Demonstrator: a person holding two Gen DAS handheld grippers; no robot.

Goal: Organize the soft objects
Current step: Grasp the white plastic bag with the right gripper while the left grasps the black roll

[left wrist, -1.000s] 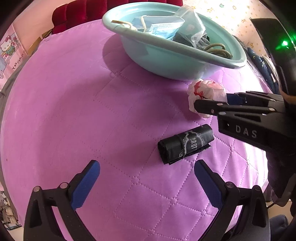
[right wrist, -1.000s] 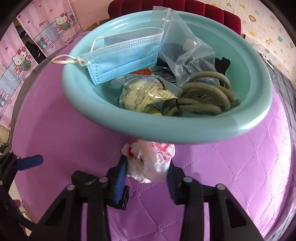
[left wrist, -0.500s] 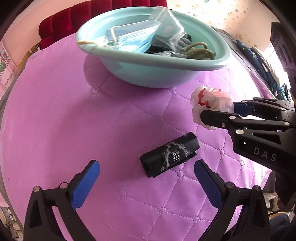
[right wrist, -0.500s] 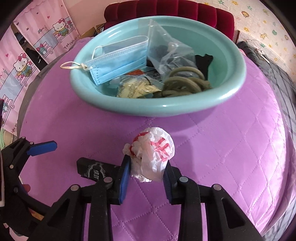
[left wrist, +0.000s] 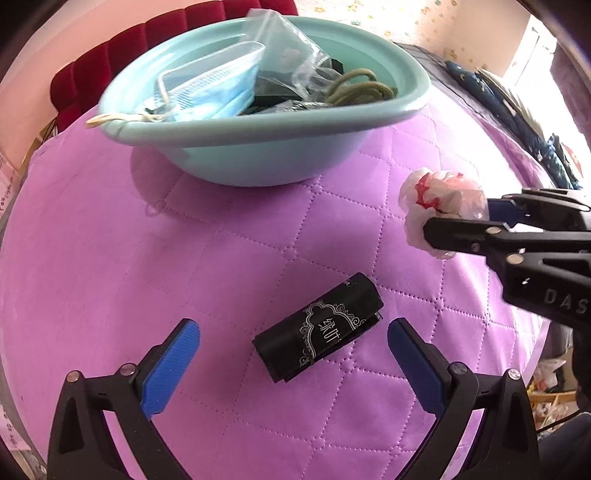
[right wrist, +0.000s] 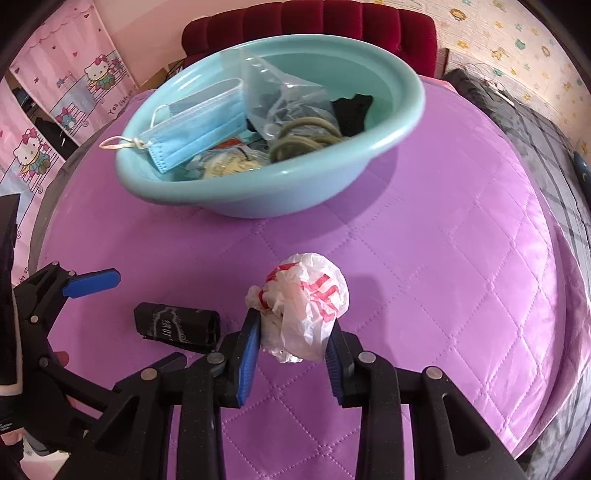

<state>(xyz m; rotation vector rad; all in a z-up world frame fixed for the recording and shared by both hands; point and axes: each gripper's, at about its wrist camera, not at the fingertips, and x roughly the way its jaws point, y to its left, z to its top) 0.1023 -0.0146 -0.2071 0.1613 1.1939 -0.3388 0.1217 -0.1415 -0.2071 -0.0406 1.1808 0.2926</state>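
Note:
My right gripper (right wrist: 293, 328) is shut on a crumpled white and red plastic bag (right wrist: 306, 299) and holds it above the purple quilted cloth; the bag also shows in the left wrist view (left wrist: 441, 206). A black roll of bags (left wrist: 319, 326) lies on the cloth between the open fingers of my left gripper (left wrist: 293, 350), which is empty; the roll also shows in the right wrist view (right wrist: 177, 325). The teal basin (right wrist: 388, 144) at the back holds a blue face mask (right wrist: 199, 123), a clear plastic bag (right wrist: 280, 99), a green cord (right wrist: 306, 138) and other soft items.
The purple quilted cloth (left wrist: 110, 240) covers a round table. A red chair (right wrist: 306, 18) stands behind the basin. Pink cartoon curtains (right wrist: 59, 96) hang at the left. Dark bedding (right wrist: 546, 129) lies to the right.
My right gripper has lifted the plastic bag and drawn back from the basin. My left gripper has closed in on the black roll, which now lies between its fingers.

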